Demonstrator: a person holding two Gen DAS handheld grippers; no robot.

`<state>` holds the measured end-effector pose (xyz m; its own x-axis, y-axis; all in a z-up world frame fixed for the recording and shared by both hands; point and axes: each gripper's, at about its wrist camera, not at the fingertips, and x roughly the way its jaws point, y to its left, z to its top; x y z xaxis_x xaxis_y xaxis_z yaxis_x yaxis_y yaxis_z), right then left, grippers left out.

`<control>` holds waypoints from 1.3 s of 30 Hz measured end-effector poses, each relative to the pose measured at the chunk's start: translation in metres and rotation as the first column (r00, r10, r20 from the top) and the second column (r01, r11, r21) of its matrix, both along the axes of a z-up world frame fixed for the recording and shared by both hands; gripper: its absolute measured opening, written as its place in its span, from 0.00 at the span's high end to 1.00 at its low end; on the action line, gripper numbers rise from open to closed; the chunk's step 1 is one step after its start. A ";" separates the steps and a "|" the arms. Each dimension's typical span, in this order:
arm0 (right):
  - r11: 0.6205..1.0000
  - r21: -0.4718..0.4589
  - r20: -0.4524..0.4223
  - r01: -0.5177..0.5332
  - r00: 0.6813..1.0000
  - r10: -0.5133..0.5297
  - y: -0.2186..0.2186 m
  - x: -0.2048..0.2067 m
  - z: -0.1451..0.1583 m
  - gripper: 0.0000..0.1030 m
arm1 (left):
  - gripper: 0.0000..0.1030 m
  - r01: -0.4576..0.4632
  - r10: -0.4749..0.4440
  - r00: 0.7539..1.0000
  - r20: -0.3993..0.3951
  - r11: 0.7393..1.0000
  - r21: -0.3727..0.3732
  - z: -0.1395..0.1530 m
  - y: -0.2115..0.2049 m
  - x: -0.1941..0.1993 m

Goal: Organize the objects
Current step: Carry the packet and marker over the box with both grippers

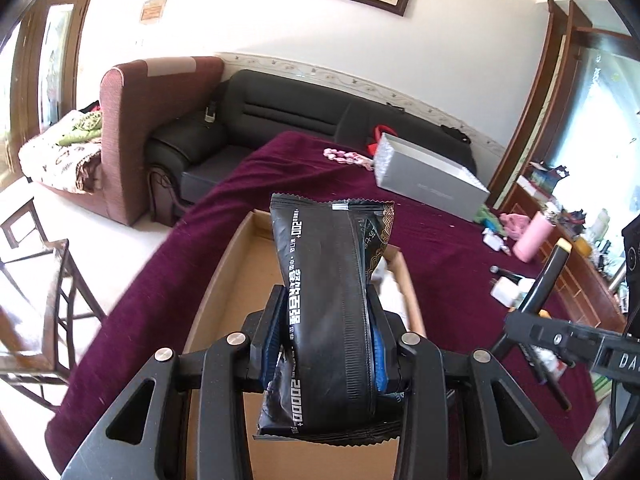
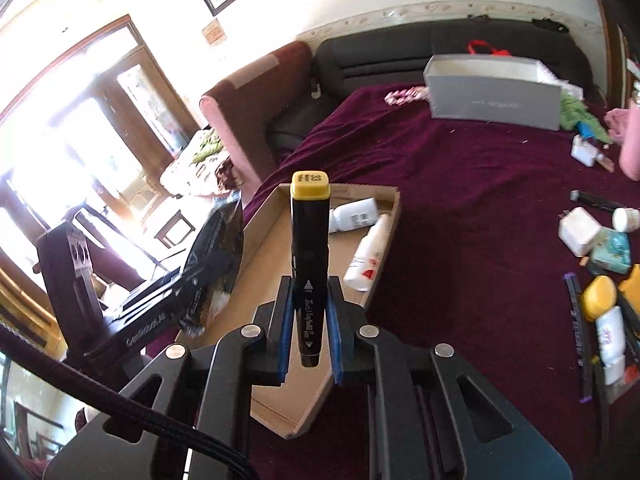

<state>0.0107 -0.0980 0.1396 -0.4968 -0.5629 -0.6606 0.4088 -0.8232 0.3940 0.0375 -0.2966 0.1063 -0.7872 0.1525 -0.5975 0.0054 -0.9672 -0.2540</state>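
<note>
Cardboard tray (image 2: 280,248) sits at the near left part of the table (image 2: 460,208), which is draped in a dark purple cloth, and both grippers hang above it. Inside the tray, toward its far right corner, lie two white bottles (image 2: 366,254), one across the other's top end.

Left gripper (image 1: 329,316) is clamped on a black snack packet (image 1: 332,292) with white lettering; the packet stands up between the blue pads, its sealed top edge over the tray's far end.

Right gripper (image 2: 308,320) is clenched on a black marker (image 2: 310,264) with a yellow cap, held upright, cap end away from the camera, above the tray's middle.

Beyond the tray, near the table's far edge, a grey box (image 2: 494,92) rests on the cloth with a pink braided thing (image 1: 346,157) just beside its left end. Along the right edge lies a scatter of small items, among them a white box (image 2: 580,230), a yellow case (image 2: 598,298) and a pink bottle (image 1: 534,240).
</note>
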 end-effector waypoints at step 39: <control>0.996 0.083 0.293 -0.020 0.956 -0.005 -0.081 -0.115 -0.107 0.87 | 0.69 0.024 -0.003 0.954 0.300 0.998 -0.066 -0.075 -0.006 -0.112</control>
<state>-0.1039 -0.1787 0.0328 -0.2709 -0.5020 -0.8213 0.2923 -0.8558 0.4267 -0.0744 -0.3023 0.0317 -0.5683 0.1128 -0.8150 0.0584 -0.9825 -0.1767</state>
